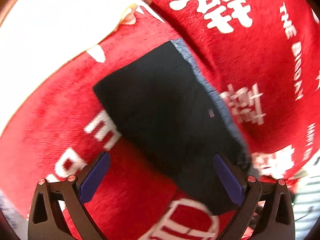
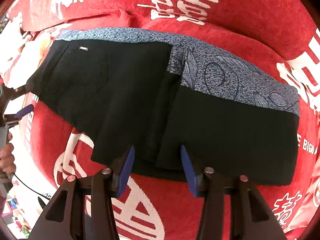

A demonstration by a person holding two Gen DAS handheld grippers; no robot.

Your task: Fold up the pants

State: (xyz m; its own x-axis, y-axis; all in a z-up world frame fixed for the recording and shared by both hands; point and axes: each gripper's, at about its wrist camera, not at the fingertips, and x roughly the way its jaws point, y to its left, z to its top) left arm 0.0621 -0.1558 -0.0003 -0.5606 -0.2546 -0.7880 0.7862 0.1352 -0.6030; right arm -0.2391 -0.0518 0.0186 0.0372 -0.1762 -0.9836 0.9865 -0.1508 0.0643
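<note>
Both wrist views look down on pants.

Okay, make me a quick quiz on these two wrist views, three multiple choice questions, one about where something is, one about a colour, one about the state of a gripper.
1. Where do the pants lie?
A. On a red cloth with white characters
B. In a basket
C. On a bare wooden floor

2. What colour is the patterned band along the far edge of the pants?
A. Yellow
B. Blue-grey
C. Green

3. How does the right gripper stand?
A. Shut on a hanger
B. Shut with nothing in it
C. Open, at the near edge of the pants

Answers:
1 A, the red cloth shows on every side of the pants.
2 B, the band is blue-grey with leaf outlines.
3 C, its blue pads stand apart and press on nothing.
</note>
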